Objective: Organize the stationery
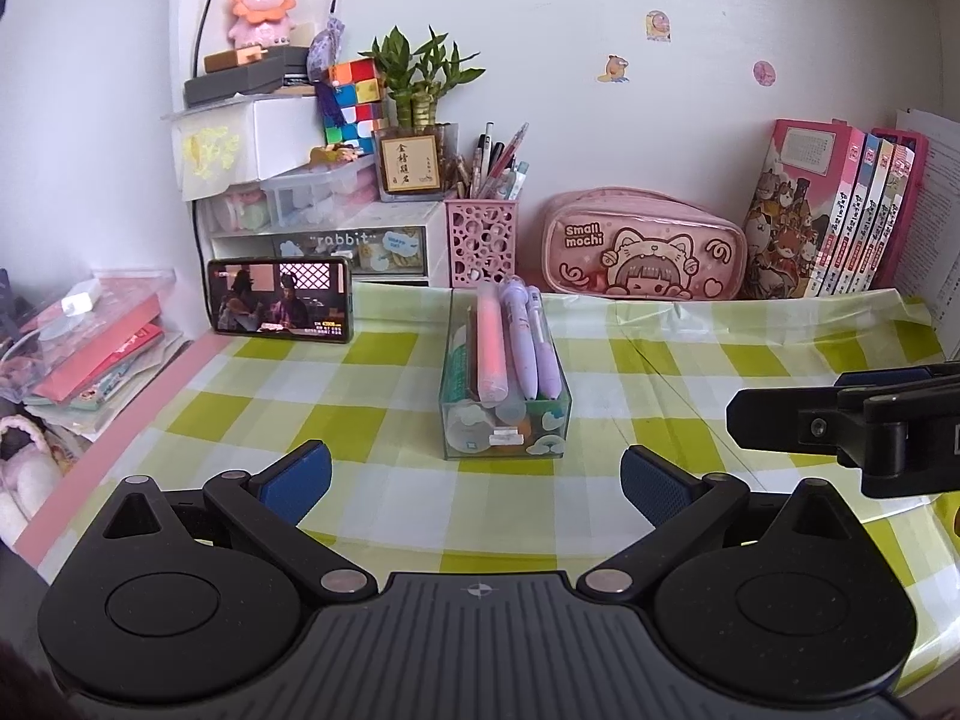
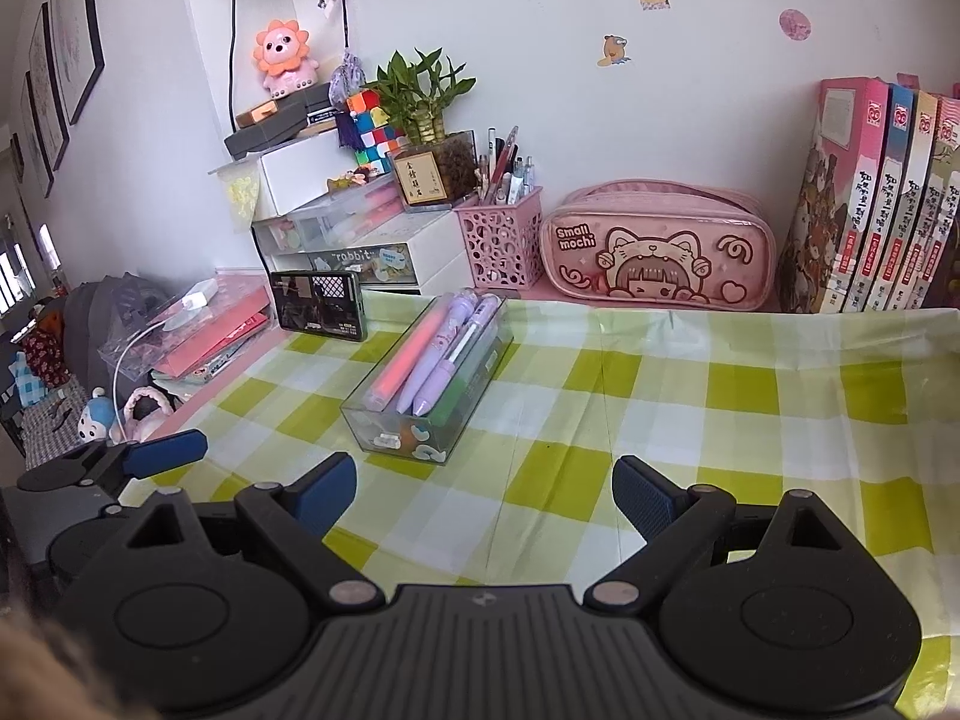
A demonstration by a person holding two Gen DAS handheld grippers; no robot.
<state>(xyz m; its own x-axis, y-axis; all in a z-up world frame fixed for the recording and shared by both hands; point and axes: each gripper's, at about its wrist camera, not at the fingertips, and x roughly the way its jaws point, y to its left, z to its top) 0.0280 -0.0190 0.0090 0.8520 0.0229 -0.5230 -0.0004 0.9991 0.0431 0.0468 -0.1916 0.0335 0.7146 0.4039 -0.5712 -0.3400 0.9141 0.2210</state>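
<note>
Green-checked cloth covers the bench (image 1: 660, 372), and my left gripper (image 1: 476, 483) hangs spread and empty, with the clear box (image 1: 504, 420) of pens straight ahead of it. My right gripper (image 2: 483, 495) is spread and empty too, the box (image 2: 420, 420) lying ahead to its left. Only the left view shows the right gripper side-on at its right edge; only the right view shows framed pictures (image 2: 66, 48) on the far-left wall.
</note>
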